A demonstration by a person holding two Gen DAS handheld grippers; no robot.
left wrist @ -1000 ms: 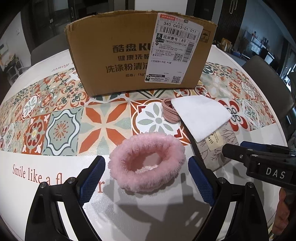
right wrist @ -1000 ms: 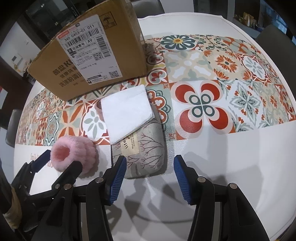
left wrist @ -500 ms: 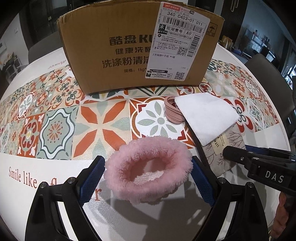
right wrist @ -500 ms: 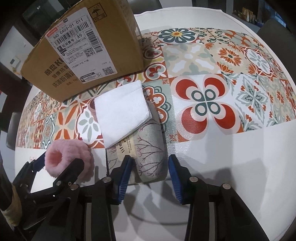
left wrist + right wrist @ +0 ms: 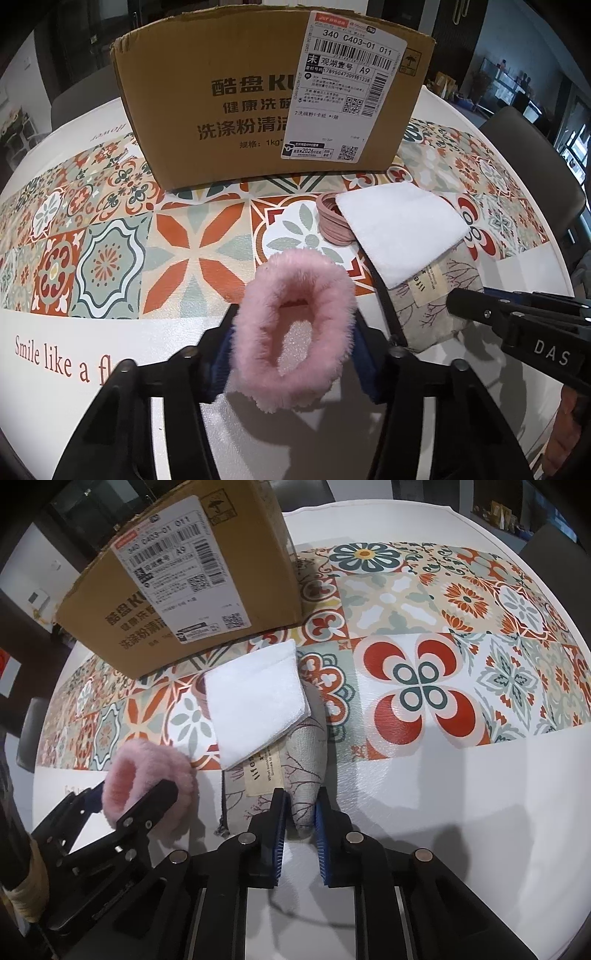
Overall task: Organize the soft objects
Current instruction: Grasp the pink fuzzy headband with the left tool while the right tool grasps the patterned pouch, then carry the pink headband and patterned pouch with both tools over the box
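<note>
Pink fluffy scrunchie (image 5: 295, 328) is squeezed between the blue pads of the left gripper (image 5: 293, 354), squashed from a wide oval into a tall narrow loop at the near edge of the table (image 5: 74, 369). Those jaws have just been closing; a second ago they stood wide on either side without touching it. Over on the right, the right gripper (image 5: 298, 825) has been closing too, and now pinches the near corner of the grey pouch (image 5: 306, 771), bunching the fabric up into a ridge between the pads. Earlier the pouch lay flat with the jaws spread over it. White towel (image 5: 256, 698) lies on the pouch's far end, with some pink hair ties (image 5: 332, 219) poking out at its left edge. Cardboard box (image 5: 266, 99) stands at the far side, on the tile-pattern part of the table.
</note>
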